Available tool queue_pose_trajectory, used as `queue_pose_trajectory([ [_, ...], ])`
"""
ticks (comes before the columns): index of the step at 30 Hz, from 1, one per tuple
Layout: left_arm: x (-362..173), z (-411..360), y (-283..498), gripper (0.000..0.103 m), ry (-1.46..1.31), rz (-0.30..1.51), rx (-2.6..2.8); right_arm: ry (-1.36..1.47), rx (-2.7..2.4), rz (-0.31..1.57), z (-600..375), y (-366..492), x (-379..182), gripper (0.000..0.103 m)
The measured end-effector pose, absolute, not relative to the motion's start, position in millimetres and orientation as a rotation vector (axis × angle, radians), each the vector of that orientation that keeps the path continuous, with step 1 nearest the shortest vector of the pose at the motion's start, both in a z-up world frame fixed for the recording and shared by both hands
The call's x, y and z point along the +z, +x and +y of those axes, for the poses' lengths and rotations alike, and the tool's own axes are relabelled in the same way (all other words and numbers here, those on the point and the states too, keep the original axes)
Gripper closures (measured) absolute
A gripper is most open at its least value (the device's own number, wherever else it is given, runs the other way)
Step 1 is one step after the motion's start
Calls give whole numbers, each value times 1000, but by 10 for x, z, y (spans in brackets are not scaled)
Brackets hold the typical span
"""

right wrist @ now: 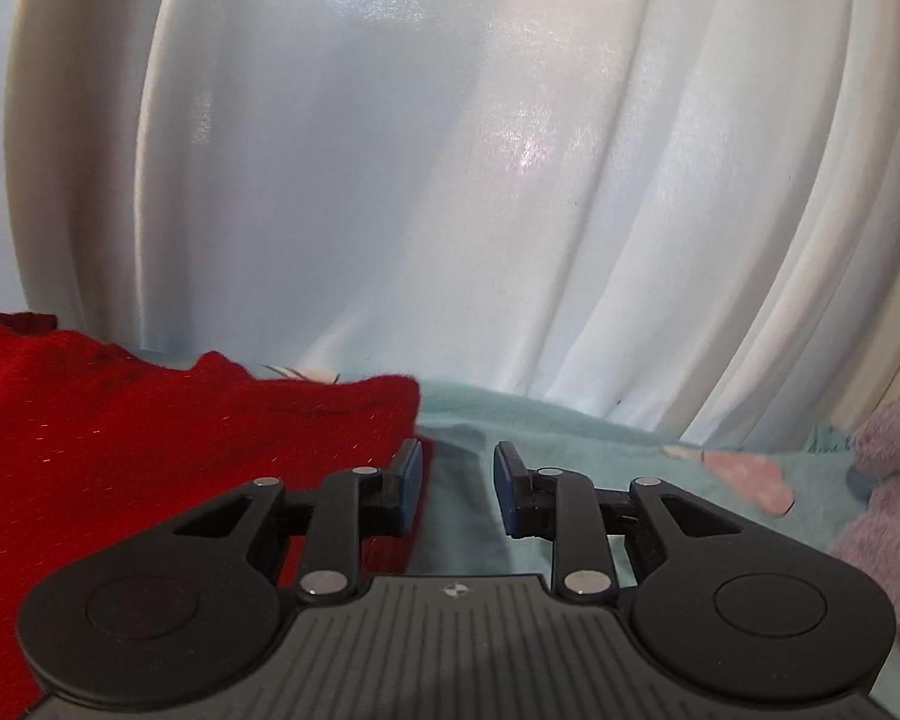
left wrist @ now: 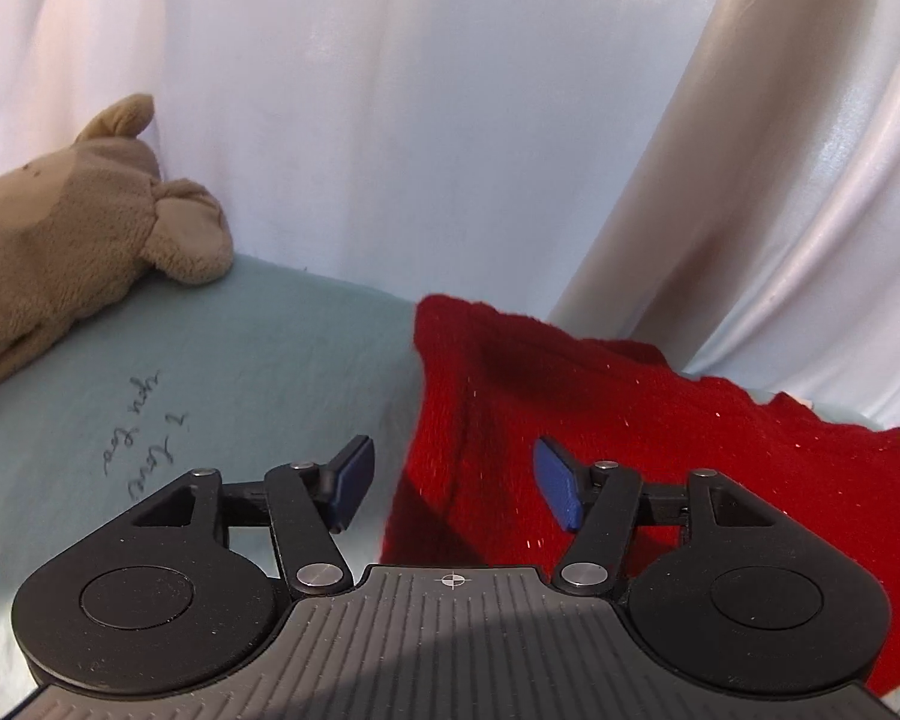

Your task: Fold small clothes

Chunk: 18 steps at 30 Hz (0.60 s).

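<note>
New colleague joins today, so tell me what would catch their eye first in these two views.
The bright red knit garment stands out, spread on the pale teal sheet between the two grippers. The open left gripper hovers at its left edge, the open right gripper just off its right edge. A tan plush toy lies far left by the white curtain, a purple plush toy far right.

The red garment (left wrist: pixel 660 438) is a fuzzy knit flecked with glinting threads, lying on a smooth matt pale-teal cloth sheet (left wrist: pixel 222 354), behind which hangs a glossy white satin-like curtain (left wrist: pixel 450 120), while a nappy tan plush toy (left wrist: pixel 72 240) rests on the sheet.
</note>
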<state>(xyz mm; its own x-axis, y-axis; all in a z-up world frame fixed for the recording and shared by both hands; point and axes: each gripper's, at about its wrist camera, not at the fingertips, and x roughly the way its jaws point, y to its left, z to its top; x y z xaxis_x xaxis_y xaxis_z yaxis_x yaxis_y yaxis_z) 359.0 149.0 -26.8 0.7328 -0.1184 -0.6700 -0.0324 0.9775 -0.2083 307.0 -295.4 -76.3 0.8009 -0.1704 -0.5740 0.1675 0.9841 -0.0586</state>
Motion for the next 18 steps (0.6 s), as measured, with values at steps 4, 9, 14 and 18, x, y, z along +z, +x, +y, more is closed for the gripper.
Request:
queue_pose_trajectory([
  [4,-401,1664,3199,33,-358,802,-17,311,-135,702,-3111,2546,-886,50],
  [9,-572,1784,2971,32,-513,878,-47,685,-132,773,-3375,2085,-1201,48],
  [14,-706,1735,3061,30,-603,914,-89,910,-74,735,-3468,2118,-1427,48],
  [18,-663,1677,3101,70,-585,899,-101,990,-35,708,-3369,2214,-1428,70],
])
